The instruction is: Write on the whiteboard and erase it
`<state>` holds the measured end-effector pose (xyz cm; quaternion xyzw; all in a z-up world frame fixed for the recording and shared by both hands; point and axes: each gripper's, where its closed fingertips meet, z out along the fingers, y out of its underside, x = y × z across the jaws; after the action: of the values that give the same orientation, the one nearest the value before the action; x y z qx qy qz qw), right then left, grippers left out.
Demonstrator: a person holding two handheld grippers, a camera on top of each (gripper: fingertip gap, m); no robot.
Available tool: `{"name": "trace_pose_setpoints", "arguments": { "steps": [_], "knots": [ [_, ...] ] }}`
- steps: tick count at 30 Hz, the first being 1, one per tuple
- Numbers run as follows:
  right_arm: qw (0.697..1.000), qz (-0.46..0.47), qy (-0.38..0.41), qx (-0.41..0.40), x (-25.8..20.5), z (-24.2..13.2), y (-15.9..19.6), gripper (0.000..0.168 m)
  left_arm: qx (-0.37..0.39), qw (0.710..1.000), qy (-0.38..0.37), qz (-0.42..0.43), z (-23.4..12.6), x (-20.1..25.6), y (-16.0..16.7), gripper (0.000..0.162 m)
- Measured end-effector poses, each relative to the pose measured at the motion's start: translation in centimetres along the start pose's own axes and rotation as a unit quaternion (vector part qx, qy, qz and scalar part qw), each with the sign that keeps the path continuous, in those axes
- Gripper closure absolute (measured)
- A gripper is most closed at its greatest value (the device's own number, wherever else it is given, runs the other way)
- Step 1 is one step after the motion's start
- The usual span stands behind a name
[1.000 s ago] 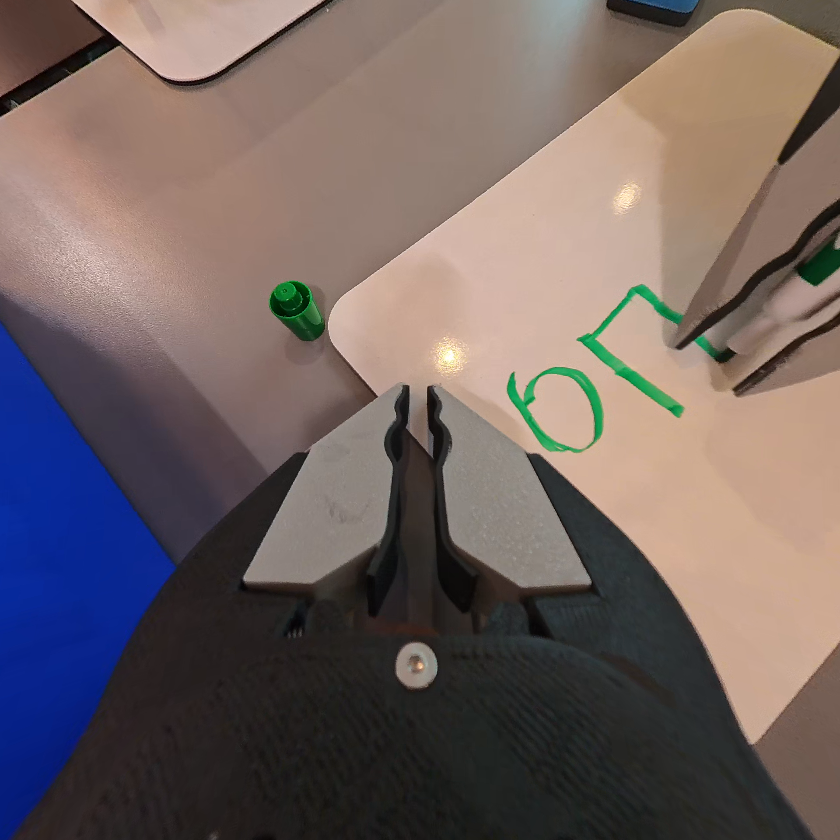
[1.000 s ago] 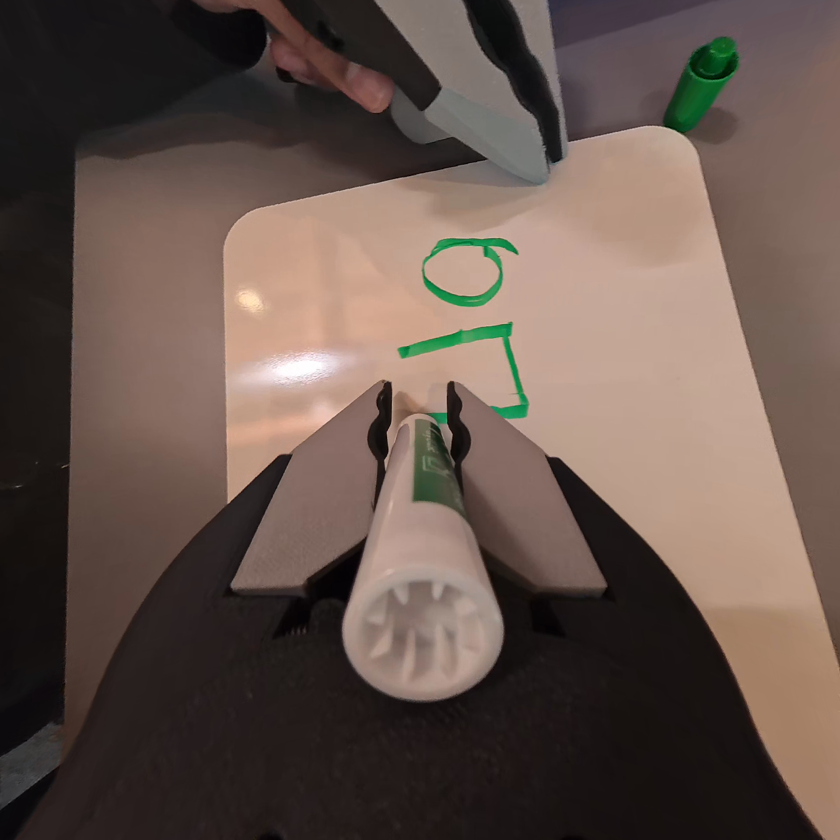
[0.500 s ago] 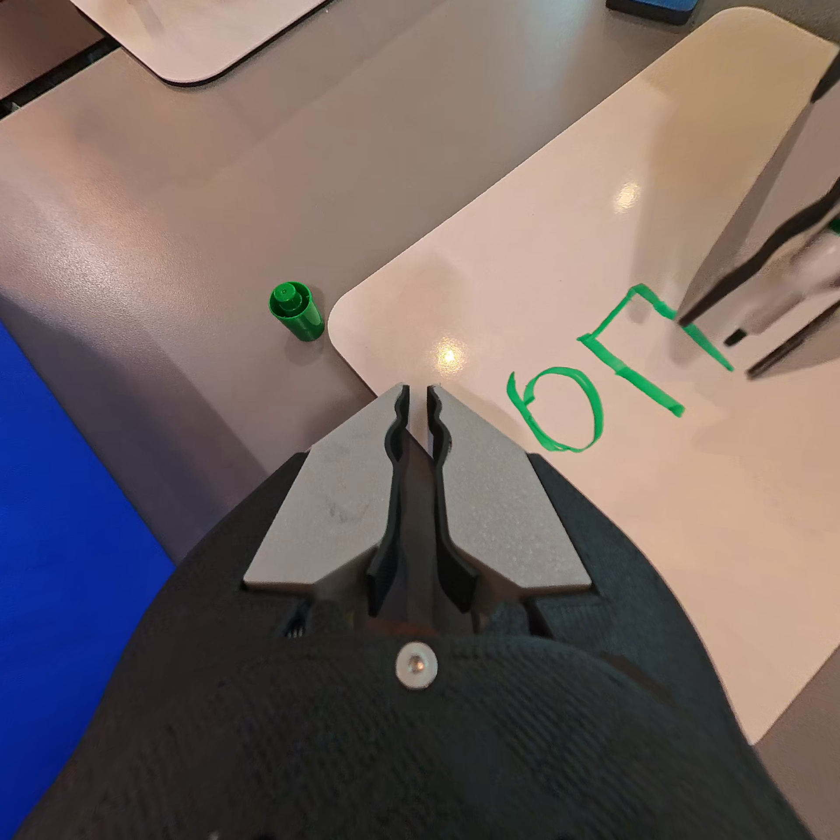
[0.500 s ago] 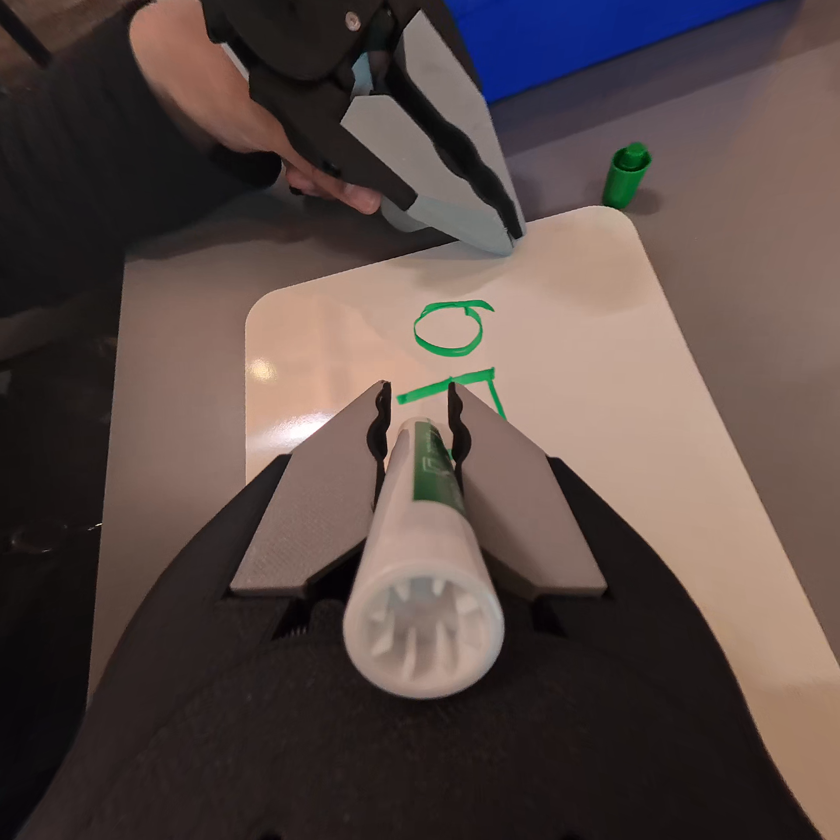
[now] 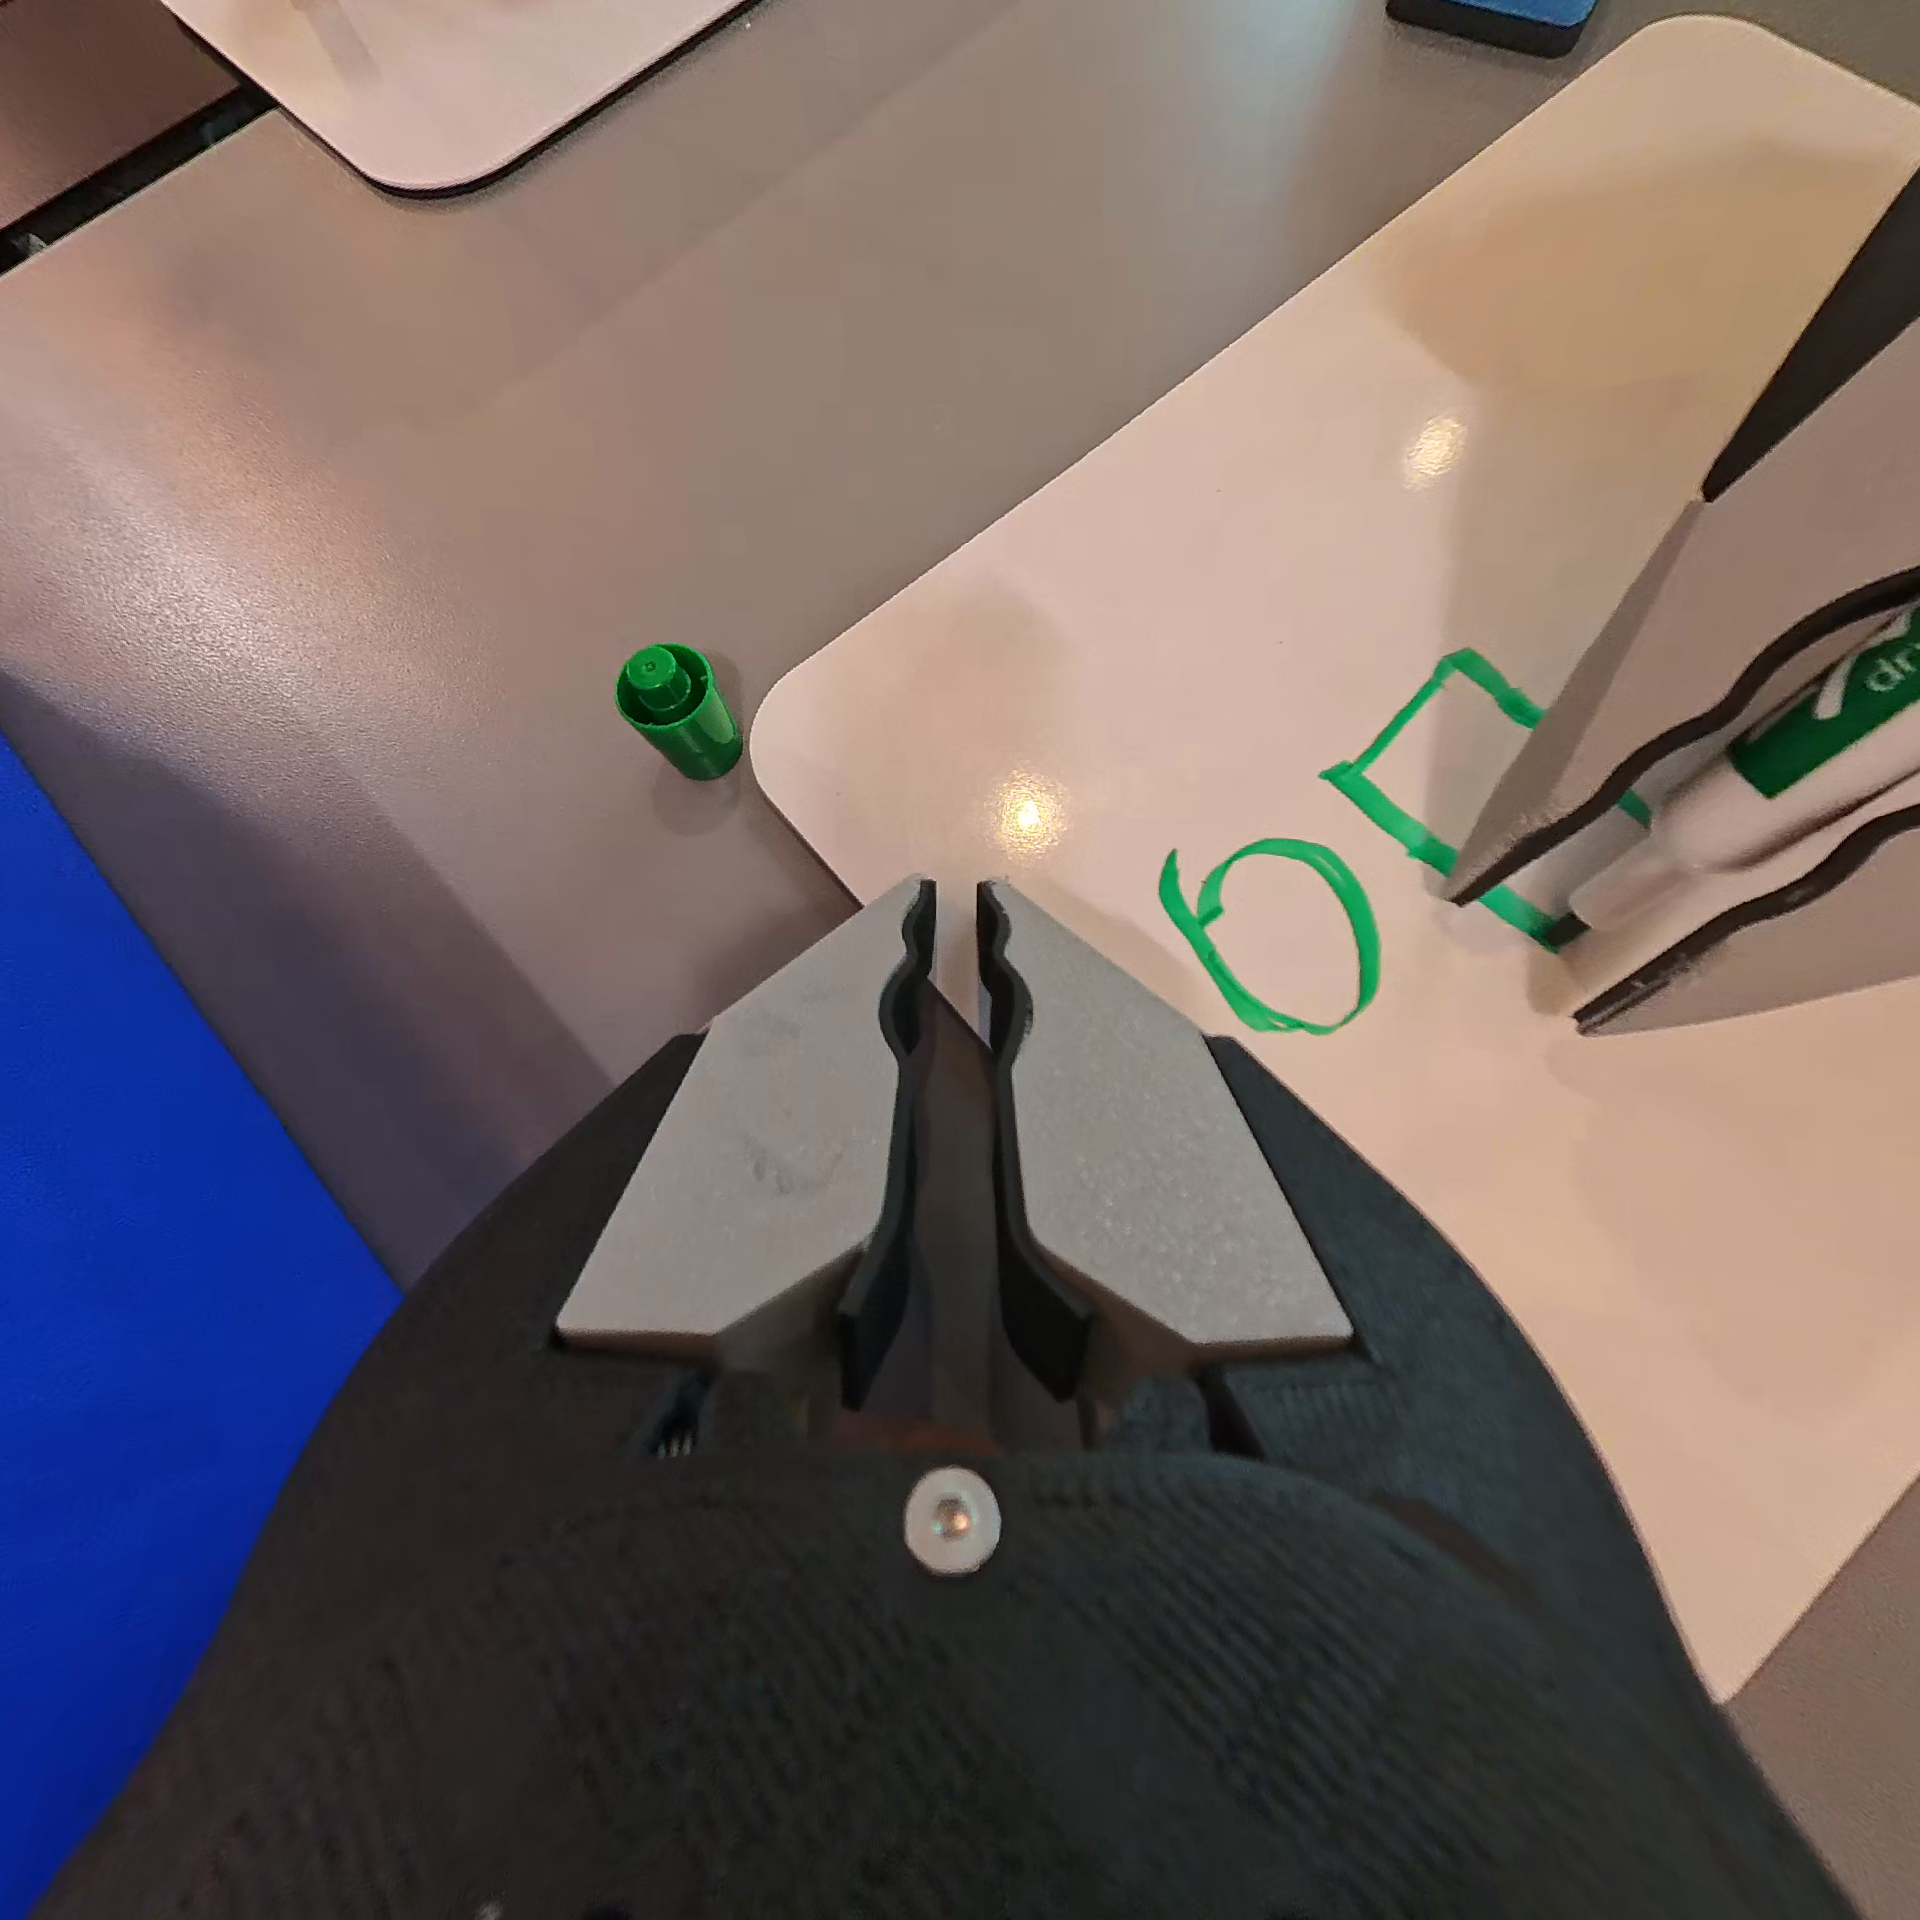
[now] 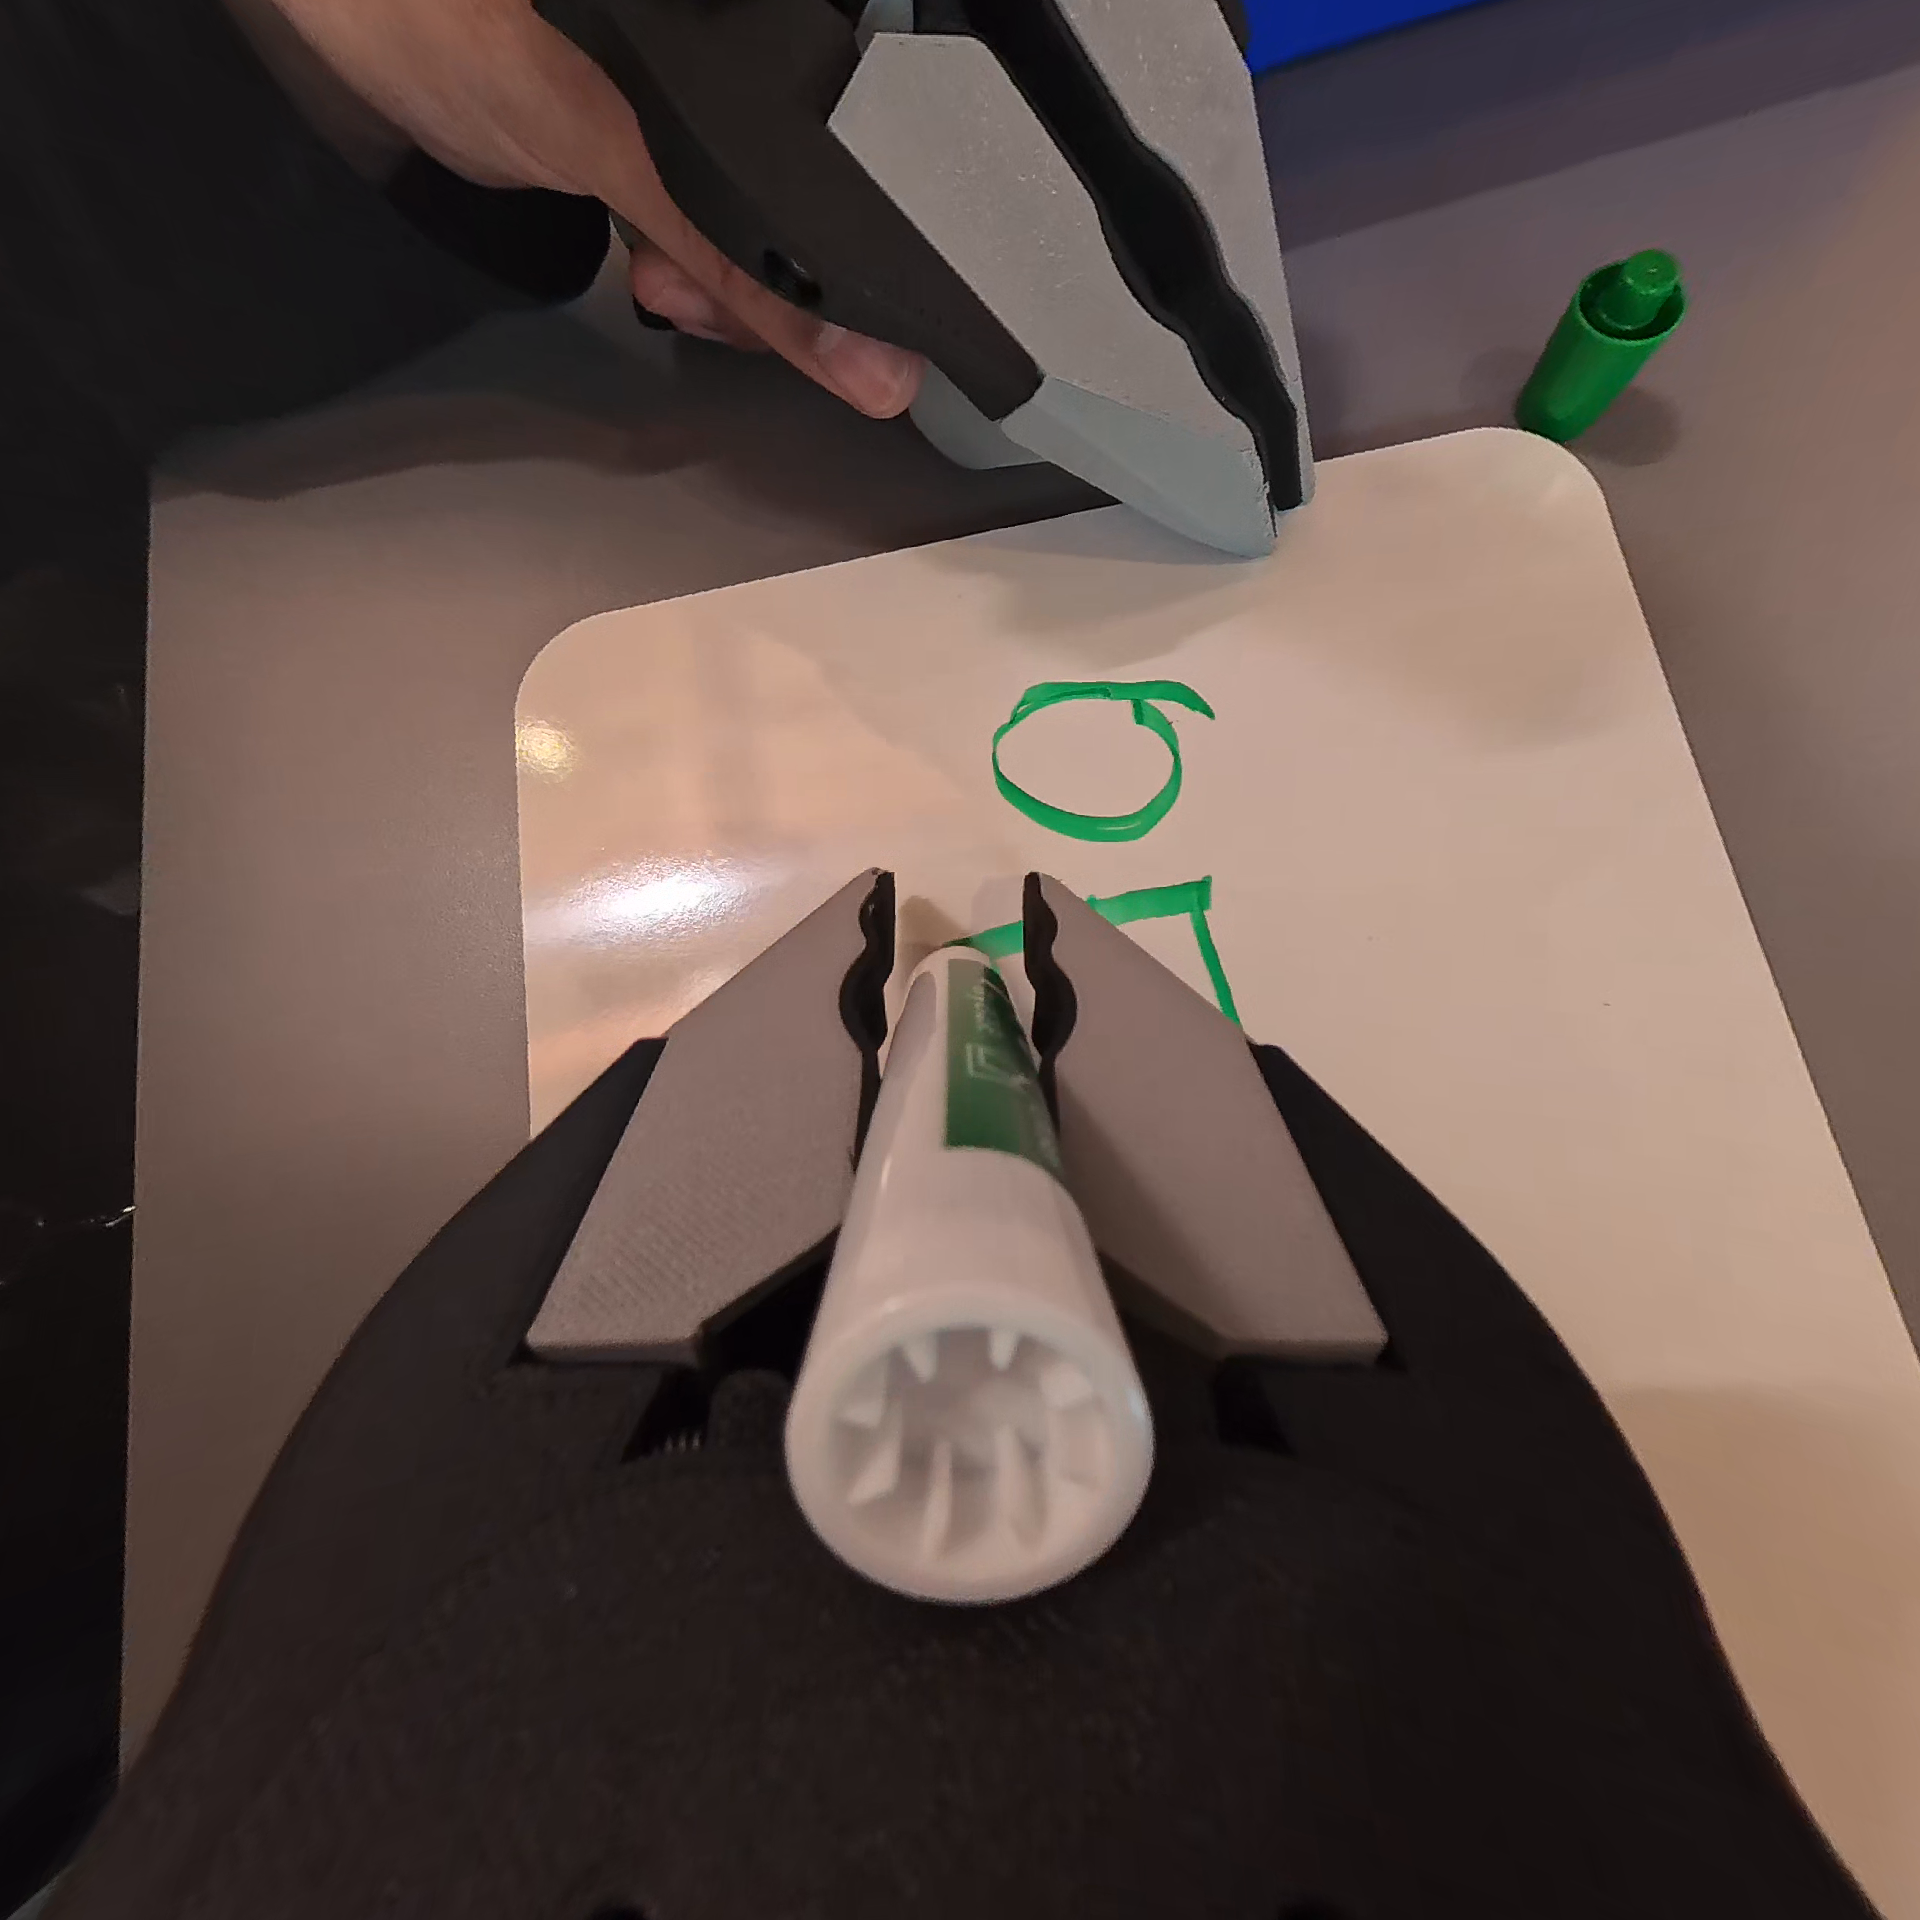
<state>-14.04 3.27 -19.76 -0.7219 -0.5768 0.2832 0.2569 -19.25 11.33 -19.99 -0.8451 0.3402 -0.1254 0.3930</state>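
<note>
Right tool (image 6: 954, 902) is clamped on the marker (image 6: 971, 1247), tip down mid-whiteboard (image 6: 1455, 1039). I'd keep pressure light and steady. Left tool (image 5: 954, 894), nearly together and empty, pins the board's edge at frame centre.

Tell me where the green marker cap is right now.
The green marker cap lies on the brown table just off the whiteboard's rounded corner, ahead-left of the left gripper; the right wrist view shows it top right.

Second board (image 5: 436, 94) (far), blue floor (image 5: 125, 1091).

Green handwritten marks (image 6: 1091, 764) on whiteboard (image 6: 1351, 1143); printed green label (image 6: 997, 1070) on marker (image 6: 966, 1299)
</note>
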Motion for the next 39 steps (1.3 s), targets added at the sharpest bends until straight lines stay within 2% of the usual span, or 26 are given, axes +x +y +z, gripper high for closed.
{"name": "trace_pose_setpoints", "arguments": {
  "steps": [14, 19, 21, 26, 39],
  "knots": [
    [0.999, 0.032, -0.004, -0.006, 1.0, -2.3, 2.2, 0.145, 0.000, 1.000, 0.003, -0.003, 0.0, 0.0, 0.0, 0.156],
    [0.994, 0.070, -0.049, 0.071, 0.7, -3.8, 0.2, 0.145, 0.000, 1.000, 0.001, -0.002, 0.0, 0.0, 0.0, 0.156],
    [0.993, 0.073, -0.033, 0.087, 1.5, -5.0, 0.0, 0.145, 0.000, 1.000, 0.001, -0.002, 0.0, 0.0, 0.0, 0.156],
    [0.993, 0.089, 0.030, 0.065, 4.3, -6.4, 2.5, 0.145, 0.000, 1.000, 0.001, -0.001, 0.0, 0.0, 0.0, 0.156],
    [0.996, 0.069, 0.035, 0.046, 3.5, -4.7, 2.7, 0.145, 0.000, 1.000, 0.000, 0.000, 0.0, 0.0, 0.0, 0.157]
  ]
}}
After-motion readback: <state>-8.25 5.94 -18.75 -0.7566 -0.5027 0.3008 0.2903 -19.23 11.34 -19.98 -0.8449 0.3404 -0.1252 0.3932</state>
